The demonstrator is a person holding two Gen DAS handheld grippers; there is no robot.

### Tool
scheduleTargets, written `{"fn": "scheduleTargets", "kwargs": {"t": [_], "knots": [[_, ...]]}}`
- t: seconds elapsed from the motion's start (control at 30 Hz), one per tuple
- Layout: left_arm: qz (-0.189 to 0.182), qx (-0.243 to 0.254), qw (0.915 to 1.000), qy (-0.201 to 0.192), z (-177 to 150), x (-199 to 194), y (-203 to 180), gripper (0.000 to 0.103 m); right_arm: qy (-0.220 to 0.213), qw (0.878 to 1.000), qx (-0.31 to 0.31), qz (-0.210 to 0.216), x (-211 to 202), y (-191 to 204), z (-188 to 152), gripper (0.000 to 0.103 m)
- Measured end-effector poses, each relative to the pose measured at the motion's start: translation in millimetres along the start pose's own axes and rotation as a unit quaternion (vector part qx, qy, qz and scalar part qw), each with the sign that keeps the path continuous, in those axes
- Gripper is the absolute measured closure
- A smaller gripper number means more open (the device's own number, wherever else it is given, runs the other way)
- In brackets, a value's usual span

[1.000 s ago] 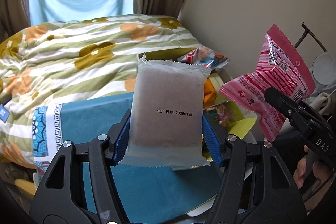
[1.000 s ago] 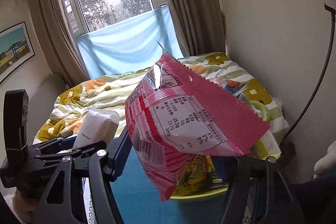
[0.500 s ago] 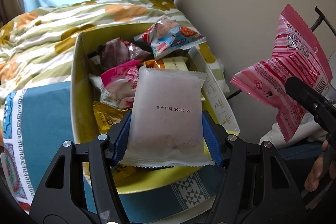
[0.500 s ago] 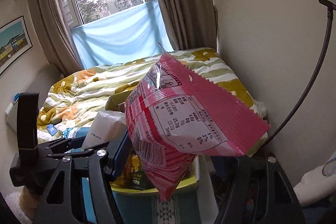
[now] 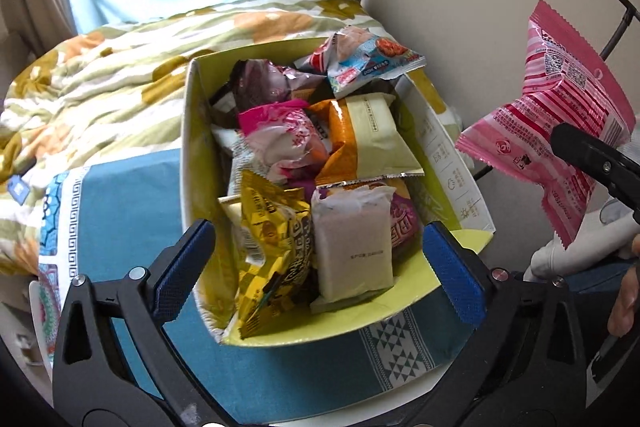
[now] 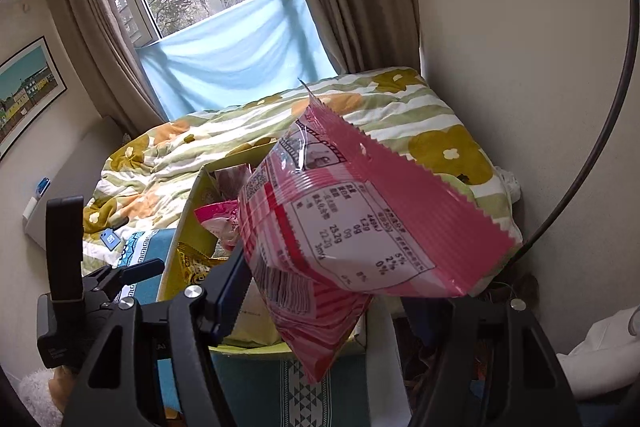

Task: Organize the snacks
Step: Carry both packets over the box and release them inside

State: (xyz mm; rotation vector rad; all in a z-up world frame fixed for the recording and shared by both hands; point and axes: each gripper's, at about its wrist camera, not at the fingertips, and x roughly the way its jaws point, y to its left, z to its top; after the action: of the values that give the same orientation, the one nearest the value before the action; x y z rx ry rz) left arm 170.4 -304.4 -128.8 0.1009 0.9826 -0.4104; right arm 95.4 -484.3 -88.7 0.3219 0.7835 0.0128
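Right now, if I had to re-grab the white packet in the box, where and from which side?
Grip the white packet across its long side edges near the top seal, coming from above. It leans upright between the yellow bag and a purple one, so only the top is free.

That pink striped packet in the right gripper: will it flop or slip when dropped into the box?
The pink packet creases where the right gripper pinches it, so probably floppy and light. Its glossy film may slide off the bags heaped in the yellow box.

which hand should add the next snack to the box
Right. The right gripper already holds the pink packet beside the yellow box; the left gripper is opening, empty, its white packet dropped inside.
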Motion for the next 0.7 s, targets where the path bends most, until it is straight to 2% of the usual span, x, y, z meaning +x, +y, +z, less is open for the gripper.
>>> {"fn": "scheduleTargets", "kwargs": {"t": [0.27,0.6,0.63,0.7], "knots": [[0.020,-0.032,0.9992,-0.016,-9,-30,35,0.001,0.018,0.998,-0.033,0.051,14,26,13,0.039],[0.055,-0.047,0.9973,-0.007,-20,-30,51,0.001,0.094,0.988,-0.071,0.101,76,55,18,0.037],[0.057,-0.049,0.9971,-0.005,-21,-29,53,0.001,0.101,0.986,-0.073,0.106,84,57,17,0.037],[0.058,-0.052,0.9970,-0.002,-25,-29,55,0.001,0.114,0.985,-0.077,0.107,97,57,15,0.025]]}}
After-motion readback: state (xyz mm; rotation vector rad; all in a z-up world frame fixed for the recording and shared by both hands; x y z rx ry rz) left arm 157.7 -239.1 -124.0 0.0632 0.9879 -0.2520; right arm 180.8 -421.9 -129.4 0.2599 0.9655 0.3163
